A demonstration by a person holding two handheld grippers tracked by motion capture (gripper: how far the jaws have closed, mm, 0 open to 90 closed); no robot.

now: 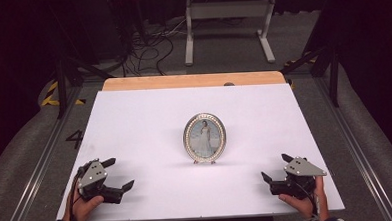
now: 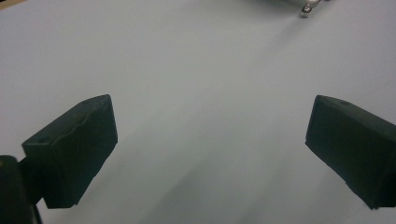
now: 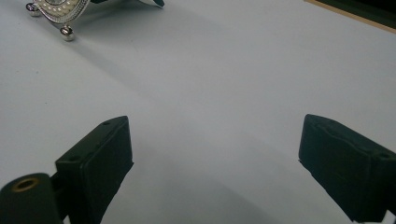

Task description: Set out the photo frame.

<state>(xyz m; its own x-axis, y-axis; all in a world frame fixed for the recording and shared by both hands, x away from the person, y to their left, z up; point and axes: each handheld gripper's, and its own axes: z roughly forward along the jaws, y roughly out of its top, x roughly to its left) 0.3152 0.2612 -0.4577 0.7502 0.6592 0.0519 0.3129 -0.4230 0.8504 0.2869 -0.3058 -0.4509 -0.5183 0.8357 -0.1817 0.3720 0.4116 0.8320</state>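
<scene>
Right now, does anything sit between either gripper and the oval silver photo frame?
Nothing visible does. The oval silver photo frame stands upright mid-table; only bare white tabletop lies between it and the open left gripper and right gripper.

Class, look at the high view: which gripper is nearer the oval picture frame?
Right, narrowly. The right gripper sits low and right of the oval picture frame; the left gripper sits low and left, slightly farther. Both are open.

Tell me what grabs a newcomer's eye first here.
The oval photo frame stands upright alone in the middle of the white table, its beaded silver rim catching the light. Then the two grippers: the left gripper and right gripper, both open, rest near the front edge on either side, apart from the frame.
</scene>
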